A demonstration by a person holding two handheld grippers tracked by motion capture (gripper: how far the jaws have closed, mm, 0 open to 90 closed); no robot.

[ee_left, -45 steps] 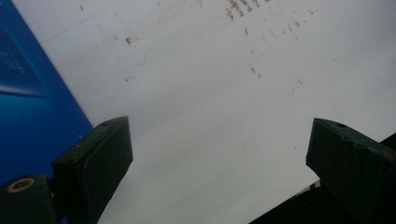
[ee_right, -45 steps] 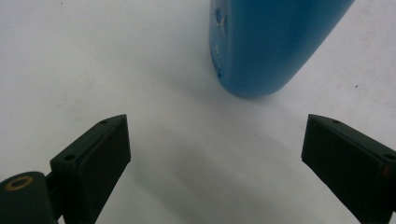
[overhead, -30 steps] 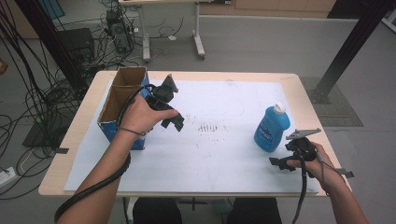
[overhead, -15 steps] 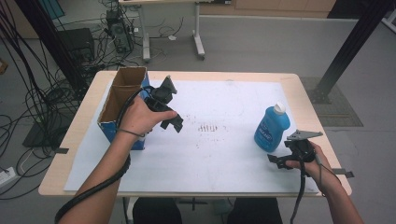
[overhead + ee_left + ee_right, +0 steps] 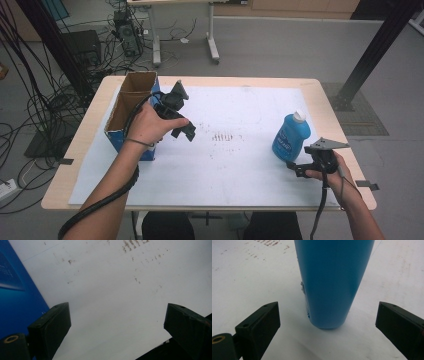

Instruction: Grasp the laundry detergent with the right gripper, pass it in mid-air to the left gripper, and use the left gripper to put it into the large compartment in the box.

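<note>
The blue bottle [image 5: 291,137] stands upright on the white sheet [image 5: 240,165] at the right side of the table [image 5: 310,82], its white cap on top. In the right gripper view the bottle [image 5: 332,282] rises straight ahead, centred between the two jaws but beyond their tips, touching neither. The right gripper [image 5: 296,166] sits low on the sheet just in front of the bottle, jaws spread wide, with nothing between them.

The left gripper [image 5: 182,130] is well apart, held above the sheet at the left, just beside the open cardboard box [image 5: 131,107]. Its jaws are also wide open and empty. In the left gripper view the box's blue wall [image 5: 15,297] lies at the left edge and brown smudges [image 5: 132,245] mark the sheet ahead.
</note>
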